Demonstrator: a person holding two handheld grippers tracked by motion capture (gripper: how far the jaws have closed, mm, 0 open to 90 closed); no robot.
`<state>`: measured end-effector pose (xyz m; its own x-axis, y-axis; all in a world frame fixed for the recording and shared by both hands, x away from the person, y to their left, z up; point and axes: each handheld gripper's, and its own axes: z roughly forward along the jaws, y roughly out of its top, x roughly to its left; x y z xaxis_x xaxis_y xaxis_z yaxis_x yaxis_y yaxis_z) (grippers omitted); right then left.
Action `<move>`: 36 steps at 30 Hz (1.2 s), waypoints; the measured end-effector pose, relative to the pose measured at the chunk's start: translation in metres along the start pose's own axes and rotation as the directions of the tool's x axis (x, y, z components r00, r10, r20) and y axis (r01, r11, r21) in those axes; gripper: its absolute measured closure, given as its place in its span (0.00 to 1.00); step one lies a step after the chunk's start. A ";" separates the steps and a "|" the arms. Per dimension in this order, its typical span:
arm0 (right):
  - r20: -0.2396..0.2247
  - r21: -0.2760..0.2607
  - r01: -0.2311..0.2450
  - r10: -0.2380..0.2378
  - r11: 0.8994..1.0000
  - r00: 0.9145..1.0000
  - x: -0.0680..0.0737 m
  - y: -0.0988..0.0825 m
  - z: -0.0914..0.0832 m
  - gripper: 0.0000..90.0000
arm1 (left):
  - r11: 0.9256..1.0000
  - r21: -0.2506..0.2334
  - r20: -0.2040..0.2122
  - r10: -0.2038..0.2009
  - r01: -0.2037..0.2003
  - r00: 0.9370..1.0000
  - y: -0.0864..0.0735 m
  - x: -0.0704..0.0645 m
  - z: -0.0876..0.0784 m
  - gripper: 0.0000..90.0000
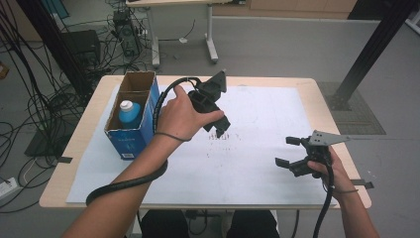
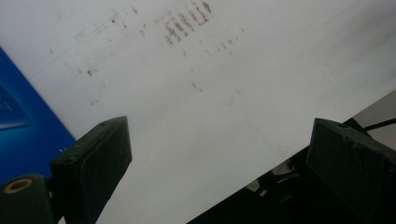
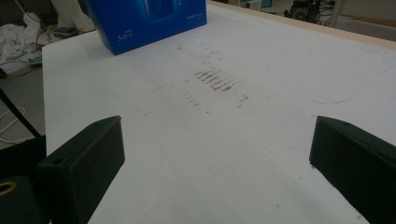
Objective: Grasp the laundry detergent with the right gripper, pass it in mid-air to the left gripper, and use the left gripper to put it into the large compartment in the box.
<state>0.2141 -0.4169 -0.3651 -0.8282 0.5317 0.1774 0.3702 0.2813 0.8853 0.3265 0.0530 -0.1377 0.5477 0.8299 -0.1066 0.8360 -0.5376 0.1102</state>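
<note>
Both claws wide and empty, left claw [image 1: 218,130] beside blue box [image 1: 132,130], bottle [image 1: 129,113] inside from above

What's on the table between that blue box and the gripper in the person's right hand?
Nothing stands there. In the high view, the stretch from the blue box to the right gripper is bare white sheet, marked only by faint reddish smudges.

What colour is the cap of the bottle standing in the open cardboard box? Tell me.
White, on a blue plastic bottle; clearest in the high view.
</note>
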 end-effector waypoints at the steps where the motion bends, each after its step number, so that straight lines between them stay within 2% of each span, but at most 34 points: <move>1: 0.000 -0.002 -0.001 0.001 1.000 1.000 0.000 -0.001 0.000 0.04 | 1.000 -0.002 0.006 0.005 -0.005 1.000 0.000 -0.001 0.002 0.07; 3: 0.003 -0.002 -0.002 0.002 1.000 1.000 0.000 -0.002 0.000 0.04 | 1.000 0.010 0.012 0.020 -0.020 1.000 0.002 -0.004 0.005 0.08; 6: 0.001 0.000 -0.004 0.004 1.000 1.000 0.001 -0.003 0.001 0.03 | 1.000 0.015 0.024 0.022 -0.023 0.999 0.003 -0.007 0.013 0.08; 8: 0.003 0.002 -0.003 0.003 1.000 1.000 0.001 -0.002 0.002 0.04 | 0.999 0.023 0.015 0.028 -0.029 0.999 0.004 -0.011 0.018 0.07; 12: -0.001 0.003 0.000 0.000 1.000 1.000 0.000 0.000 0.005 0.04 | 0.999 0.024 0.040 0.030 -0.031 0.999 0.003 -0.010 0.032 0.07; 13: -0.003 0.006 0.000 0.000 1.000 1.000 0.000 0.001 0.005 0.04 | 0.999 0.027 0.022 0.027 -0.027 0.999 0.003 -0.013 0.038 0.07; 14: -0.001 0.010 0.004 -0.004 1.000 1.000 0.001 0.002 0.005 0.04 | 0.999 0.027 0.022 0.027 -0.027 0.999 0.003 -0.013 0.038 0.08; 15: 0.000 0.011 0.005 -0.005 1.000 1.000 0.001 0.003 0.006 0.04 | 0.999 0.039 0.019 0.027 -0.028 0.999 0.003 -0.015 0.046 0.08; 18: 0.011 0.017 0.002 -0.002 1.000 1.000 0.001 0.007 0.005 0.04 | 0.998 0.048 0.034 0.027 -0.028 0.999 0.002 -0.015 0.057 0.08; 20: 0.019 0.033 -0.004 0.003 0.999 1.000 0.001 0.012 0.005 0.04 | 0.999 0.045 0.020 0.027 -0.028 0.999 0.000 -0.019 0.062 0.08; 22: 0.026 0.047 -0.008 0.006 0.999 1.000 0.002 0.015 0.005 0.04 | 0.998 0.052 0.027 0.032 -0.033 0.999 0.000 -0.019 0.066 0.08; 23: 0.038 0.076 -0.003 0.000 0.997 0.999 0.002 0.021 0.005 0.04 | 0.998 0.050 0.032 0.027 -0.029 0.999 0.000 -0.018 0.067 0.08; 25: 0.053 0.096 0.004 -0.009 0.995 0.999 0.004 0.026 0.006 0.04 | 0.999 0.041 0.024 0.016 -0.017 1.000 -0.004 -0.017 0.075 0.08; 27: 0.054 0.103 0.008 -0.014 0.995 0.998 0.004 0.028 0.006 0.04 | 0.999 0.040 0.018 0.013 -0.014 1.000 -0.006 -0.017 0.080 0.08; 36: 0.060 0.119 0.015 -0.022 0.993 0.998 0.004 0.033 0.005 0.04 | 0.998 0.060 0.045 0.001 -0.003 0.999 -0.007 -0.011 0.094 0.08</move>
<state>0.2252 -0.4013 -0.3371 -0.8094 0.5722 0.1320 0.4054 0.3819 0.8305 0.3177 0.0339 -0.2305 0.5493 0.8218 -0.1511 0.8346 -0.5484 0.0514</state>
